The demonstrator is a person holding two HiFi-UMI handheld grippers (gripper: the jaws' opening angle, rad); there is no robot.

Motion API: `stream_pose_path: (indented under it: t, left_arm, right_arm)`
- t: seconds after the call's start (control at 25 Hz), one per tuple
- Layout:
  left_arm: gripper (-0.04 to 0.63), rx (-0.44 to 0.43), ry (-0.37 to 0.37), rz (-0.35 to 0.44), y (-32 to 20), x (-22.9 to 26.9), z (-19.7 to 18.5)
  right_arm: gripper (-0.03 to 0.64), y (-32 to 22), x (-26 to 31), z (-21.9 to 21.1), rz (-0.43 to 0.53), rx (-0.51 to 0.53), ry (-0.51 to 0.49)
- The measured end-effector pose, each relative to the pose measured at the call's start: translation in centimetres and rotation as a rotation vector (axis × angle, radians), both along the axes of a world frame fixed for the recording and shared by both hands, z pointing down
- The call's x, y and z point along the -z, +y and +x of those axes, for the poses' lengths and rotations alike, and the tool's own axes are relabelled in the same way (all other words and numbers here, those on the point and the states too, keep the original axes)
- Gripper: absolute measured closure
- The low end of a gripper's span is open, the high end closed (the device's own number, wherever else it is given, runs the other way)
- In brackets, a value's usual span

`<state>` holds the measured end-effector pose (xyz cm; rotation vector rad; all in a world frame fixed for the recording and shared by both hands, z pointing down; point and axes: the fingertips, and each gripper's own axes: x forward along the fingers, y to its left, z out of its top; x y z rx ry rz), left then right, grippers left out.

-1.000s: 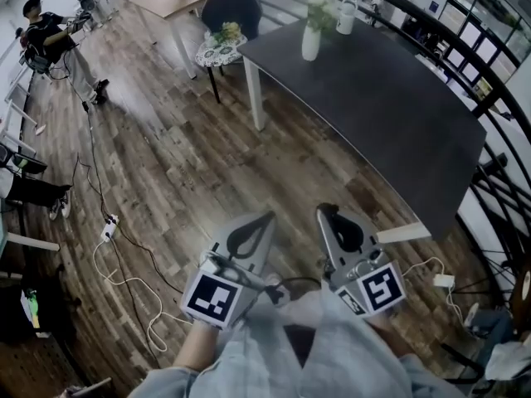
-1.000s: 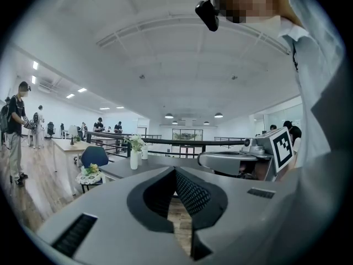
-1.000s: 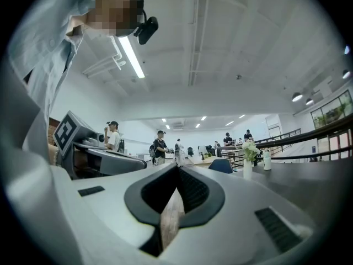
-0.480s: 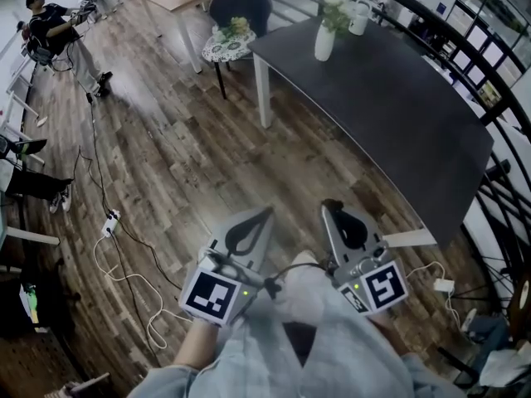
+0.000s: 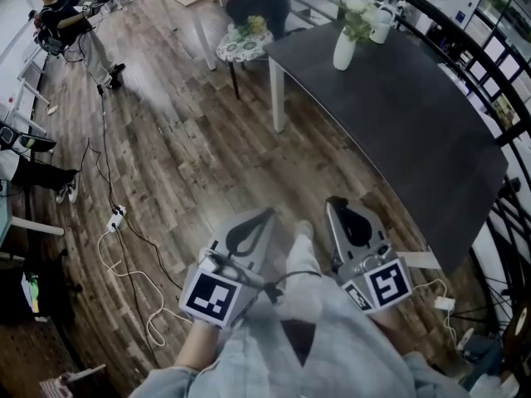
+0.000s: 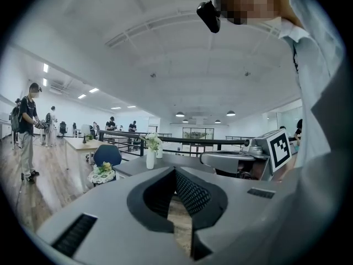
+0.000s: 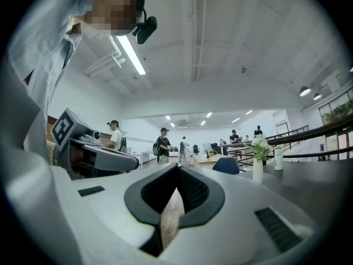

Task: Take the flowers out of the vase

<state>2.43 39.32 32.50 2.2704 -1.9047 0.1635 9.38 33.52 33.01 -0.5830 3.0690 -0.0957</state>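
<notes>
A white vase with pale flowers stands near the far end of a dark table. It shows small in the left gripper view as the vase and in the right gripper view as the vase. My left gripper and right gripper are both shut and empty, held side by side over the wooden floor, well short of the table's near end.
A white bottle stands behind the vase. A small round stool with flowers and a blue chair sit beside the table. A black railing runs along the right. Cables and a power strip lie on the floor; a person stands far left.
Both grippers, still shut, have moved forward across the floor; the table and vase have shifted right and a little nearer in the head view.
</notes>
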Motion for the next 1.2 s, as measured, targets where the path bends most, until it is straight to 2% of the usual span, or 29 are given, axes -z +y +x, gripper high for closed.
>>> stream_pose_path:
  t: [0.2,0.6,0.88,1.04,1.2]
  left_arm:
    - [0.595,0.031,-0.016,-0.012,-3.6,-0.3,-2.1]
    - [0.595,0.088,0.0,-0.006,-13.2,0.4,-5.4]
    - [0.595,0.066,0.008,0.025,-21.5,0.4,-6.2]
    - [0.595,0.034,0.014,0.032,-25.7,1.1,-5.2]
    - [0.595,0.017,0.009,0.029,-28.0,0.9,-4.6]
  right_arm:
    - [0.615,-4.1,-0.2,-1.5,-0.014,0.009,-0.002]
    - [0.615,-14.8,0.1,-5.1,-0.024,0.04,-0.001]
    - [0.615,-21.9,0.0,-6.1,-0.006,0.045,0.011]
    - [0.615,-25.3,1.4,-5.4,-0.061,0.041,-0.025]
    - [0.615,-28.1,2.0,-4.7,-0.076,0.01,-0.042]
